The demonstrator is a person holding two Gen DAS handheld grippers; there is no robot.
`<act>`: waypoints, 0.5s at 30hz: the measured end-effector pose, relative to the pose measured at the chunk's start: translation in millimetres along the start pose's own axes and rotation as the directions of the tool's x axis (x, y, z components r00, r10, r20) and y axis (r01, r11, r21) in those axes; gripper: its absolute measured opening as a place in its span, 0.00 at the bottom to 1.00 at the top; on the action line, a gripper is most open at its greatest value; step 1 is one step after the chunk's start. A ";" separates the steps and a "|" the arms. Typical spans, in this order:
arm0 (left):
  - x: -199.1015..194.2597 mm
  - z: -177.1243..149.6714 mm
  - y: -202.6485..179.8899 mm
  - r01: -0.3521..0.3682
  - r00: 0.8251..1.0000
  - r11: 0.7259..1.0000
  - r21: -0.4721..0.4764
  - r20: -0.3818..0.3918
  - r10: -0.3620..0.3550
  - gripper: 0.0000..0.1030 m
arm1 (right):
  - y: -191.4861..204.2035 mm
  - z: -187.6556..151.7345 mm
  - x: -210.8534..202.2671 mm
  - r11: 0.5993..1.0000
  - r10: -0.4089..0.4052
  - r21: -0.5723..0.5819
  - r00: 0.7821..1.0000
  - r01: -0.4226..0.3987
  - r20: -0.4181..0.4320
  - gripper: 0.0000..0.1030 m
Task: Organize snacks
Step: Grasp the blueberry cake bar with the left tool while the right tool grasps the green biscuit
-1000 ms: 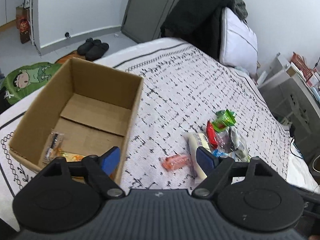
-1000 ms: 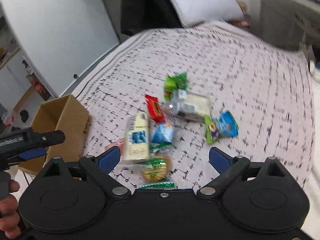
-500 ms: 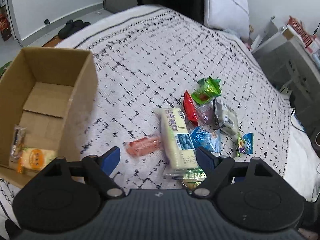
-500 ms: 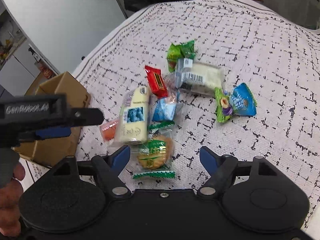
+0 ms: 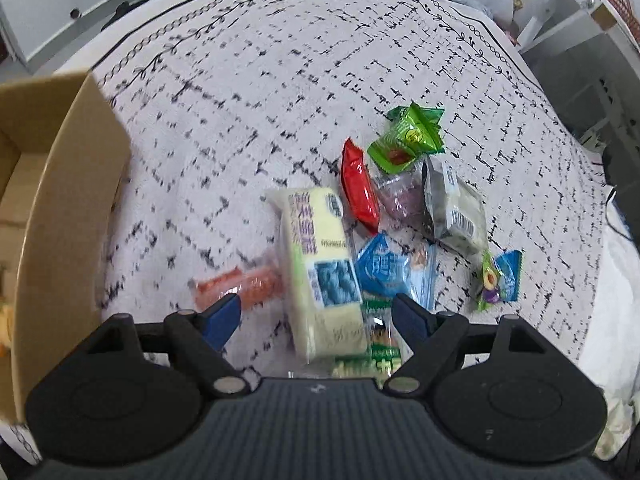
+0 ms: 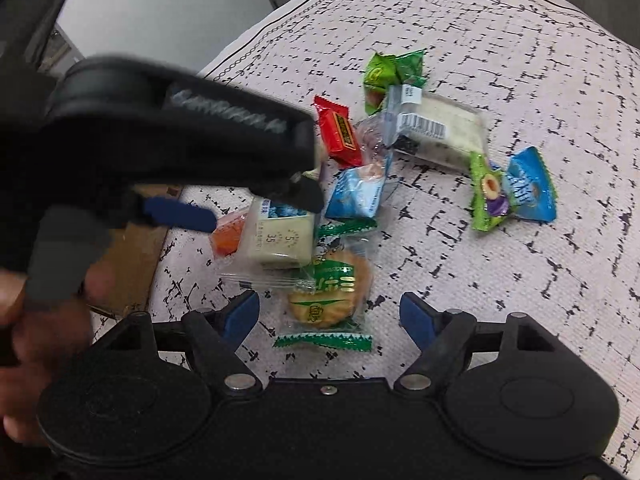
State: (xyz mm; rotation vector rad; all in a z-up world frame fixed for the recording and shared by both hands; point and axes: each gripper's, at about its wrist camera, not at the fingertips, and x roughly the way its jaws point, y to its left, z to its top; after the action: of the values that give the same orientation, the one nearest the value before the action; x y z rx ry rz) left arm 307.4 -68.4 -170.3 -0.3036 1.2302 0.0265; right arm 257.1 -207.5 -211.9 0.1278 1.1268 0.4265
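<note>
Where the patterned bedspread (image 5: 280, 92) meets the left edge of the left wrist view, a cardboard box (image 5: 68, 216) stands open-topped, well apart from the snack pile. Just right of it lies an orange packet (image 5: 240, 286), touching the long pale-yellow packet (image 5: 320, 276). The left gripper (image 5: 316, 314) hangs over these two with jaws spread wide and nothing clamped; the yellow packet's near end sits between the blue pads without contact. Further right come a blue packet (image 5: 380, 268), a red wrapper (image 5: 360, 188), a green packet (image 5: 408, 138), a clear-wrapped grey-and-white bar (image 5: 456, 208) and, farthest right, a small green-and-blue pair (image 5: 500, 280). Seen from the right wrist, the right gripper (image 6: 330, 316) stands open around a round cracker packet (image 6: 330, 292), pads clear of the wrapper; its jaws have just been closing somewhat.
</note>
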 end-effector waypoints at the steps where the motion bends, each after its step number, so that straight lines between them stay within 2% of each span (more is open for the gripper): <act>1: 1.9 2.6 -2.1 -0.007 1.000 1.000 0.011 -0.002 0.007 0.79 | 0.5 0.4 1.9 1.000 0.001 -0.004 1.000 -0.001 -0.002 0.74; 6: 23.0 8.0 3.3 -0.013 0.996 0.999 -0.042 -0.091 0.009 0.77 | 3.7 -0.1 10.2 0.999 -0.025 -0.029 1.000 0.025 -0.011 0.74; 11: 34.3 8.6 1.3 -0.038 0.990 0.999 0.008 -0.136 0.039 0.76 | 6.7 -1.1 14.8 0.998 -0.043 -0.052 0.999 0.043 -0.006 0.72; 13: 34.8 9.2 -0.7 -0.026 0.989 1.000 0.017 -0.145 0.028 0.67 | 6.8 -1.5 15.0 0.997 -0.049 -0.056 0.999 0.049 0.000 0.63; 14: 34.7 9.4 -1.0 -0.012 0.989 1.000 0.011 -0.147 0.014 0.61 | 6.4 -1.5 15.2 0.997 -0.046 -0.055 0.999 0.046 0.003 0.52; 15: 35.5 9.5 -1.1 0.001 0.988 1.000 0.002 -0.156 -0.001 0.48 | 6.1 -1.6 16.4 0.998 -0.043 -0.051 0.999 0.043 0.001 0.45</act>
State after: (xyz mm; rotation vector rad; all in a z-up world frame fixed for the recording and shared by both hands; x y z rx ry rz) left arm 328.4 -72.2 -200.2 -0.3089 1.3859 0.0008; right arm 260.0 -195.6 -224.5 0.0591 1.1156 0.4170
